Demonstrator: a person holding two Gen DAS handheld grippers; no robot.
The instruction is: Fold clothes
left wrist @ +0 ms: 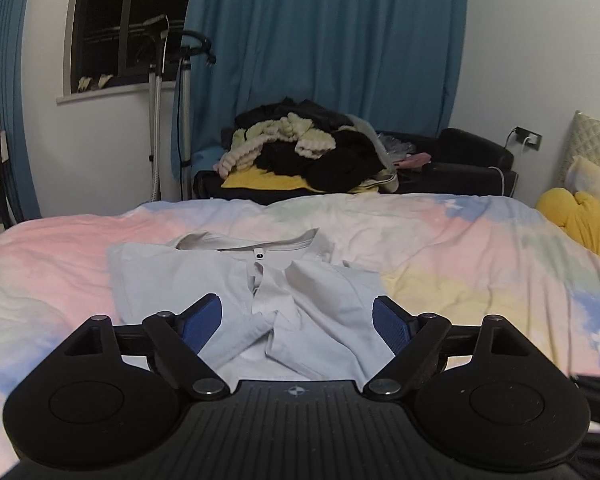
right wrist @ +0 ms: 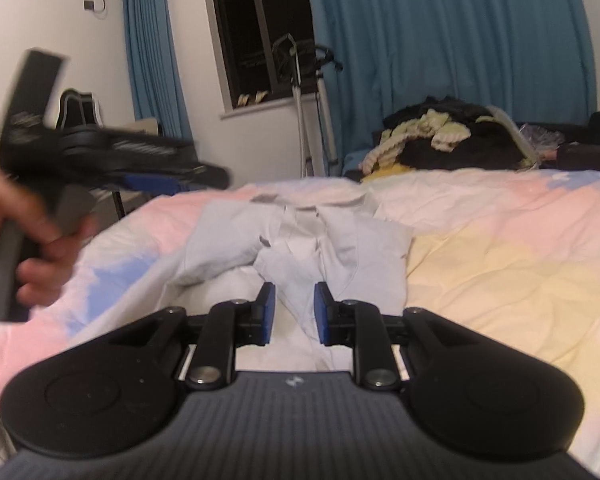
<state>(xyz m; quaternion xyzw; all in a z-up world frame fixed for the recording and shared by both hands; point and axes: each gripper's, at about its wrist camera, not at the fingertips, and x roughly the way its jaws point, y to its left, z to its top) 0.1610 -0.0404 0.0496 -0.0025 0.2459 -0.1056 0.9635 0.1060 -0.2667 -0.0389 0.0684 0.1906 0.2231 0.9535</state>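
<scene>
Shirt [left wrist: 260, 304]: I count one, pale grey, lying partly folded on the bed [left wrist: 480, 264], collar toward the far edge. My left tongs [left wrist: 297, 320] are spread wide above its near hem, gripping nothing. My right tongs [right wrist: 295, 312] stand a little apart, nothing between them. Bare bedding runs wide to the right. One clothes pile [left wrist: 300, 148] sits beyond the bed.

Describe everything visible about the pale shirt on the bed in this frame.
The pale grey shirt looks like thin cotton, with a collar and a buttoned placket. It lies flat on the pastel bedspread, collar away from the cameras, both sides folded inward over the middle, lightly creased. Neither the left tongs nor the right tongs, both open, grips it.
</scene>
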